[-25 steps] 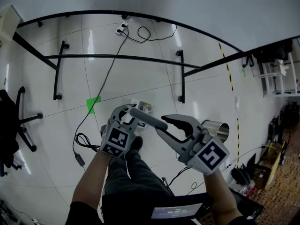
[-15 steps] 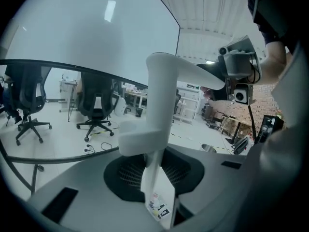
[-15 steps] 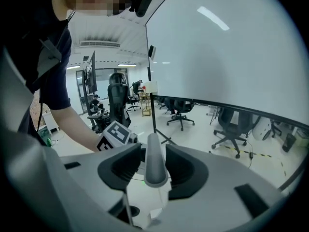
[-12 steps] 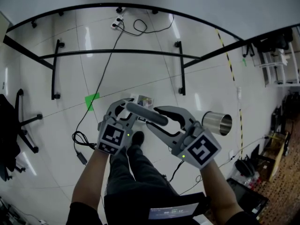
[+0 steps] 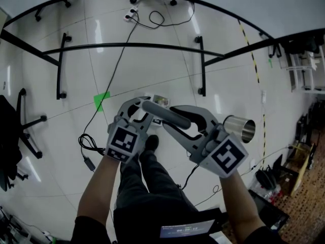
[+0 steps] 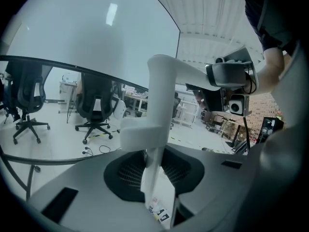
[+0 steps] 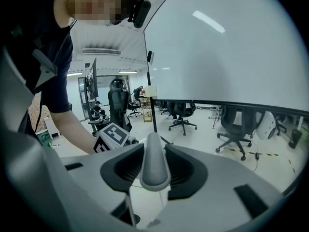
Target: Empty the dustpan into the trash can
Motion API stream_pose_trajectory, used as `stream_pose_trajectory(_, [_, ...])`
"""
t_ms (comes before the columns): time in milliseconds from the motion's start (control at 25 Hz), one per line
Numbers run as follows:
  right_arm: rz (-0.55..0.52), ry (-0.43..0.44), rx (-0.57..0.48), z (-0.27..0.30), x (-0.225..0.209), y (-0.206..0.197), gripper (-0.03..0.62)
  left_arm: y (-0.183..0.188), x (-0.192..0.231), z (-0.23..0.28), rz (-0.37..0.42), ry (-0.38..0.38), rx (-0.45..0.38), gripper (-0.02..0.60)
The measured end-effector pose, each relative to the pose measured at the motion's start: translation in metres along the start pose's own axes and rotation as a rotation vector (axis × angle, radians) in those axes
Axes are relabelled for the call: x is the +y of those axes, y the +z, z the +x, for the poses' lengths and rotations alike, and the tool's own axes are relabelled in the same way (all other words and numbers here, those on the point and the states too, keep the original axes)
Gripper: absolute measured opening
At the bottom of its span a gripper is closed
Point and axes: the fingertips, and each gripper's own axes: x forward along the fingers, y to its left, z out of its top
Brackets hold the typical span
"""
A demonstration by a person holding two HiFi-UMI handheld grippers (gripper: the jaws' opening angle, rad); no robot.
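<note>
At 9 o'clock from the trash can, the left gripper, fingers clamped, holds the dustpan handle; the right gripper fingers are closing on it, likely for steadier tipping.

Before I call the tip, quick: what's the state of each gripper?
Left gripper: closed on the dustpan.
Right gripper: jaws closing, pads against the grey handle between them.

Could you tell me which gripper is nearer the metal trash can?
Right. The right gripper, jaws closing around the dustpan handle, is beside the trash can; the left gripper sits farther left.
</note>
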Motion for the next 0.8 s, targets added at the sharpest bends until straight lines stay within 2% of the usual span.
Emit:
stream_pose_trajectory(360, [0.09, 0.046, -0.07, 0.0046, -0.0036, 0.0032, 0.147, -0.0016, 0.0069, 0.0, 0.001, -0.001, -0.009, 0.081])
stream_pose_trajectory(520, [0.107, 0.062, -0.093, 0.0051, -0.0039, 0.0053, 0.147, 0.0002, 0.0079, -0.0001, 0.0, 0.004, -0.021, 0.081])
stream_pose_trajectory(800, [0.117, 0.068, -0.093, 0.0063, -0.0028, 0.0077, 0.147, 0.0001, 0.0097, -0.0018, -0.032, 0.02, 0.008, 0.083])
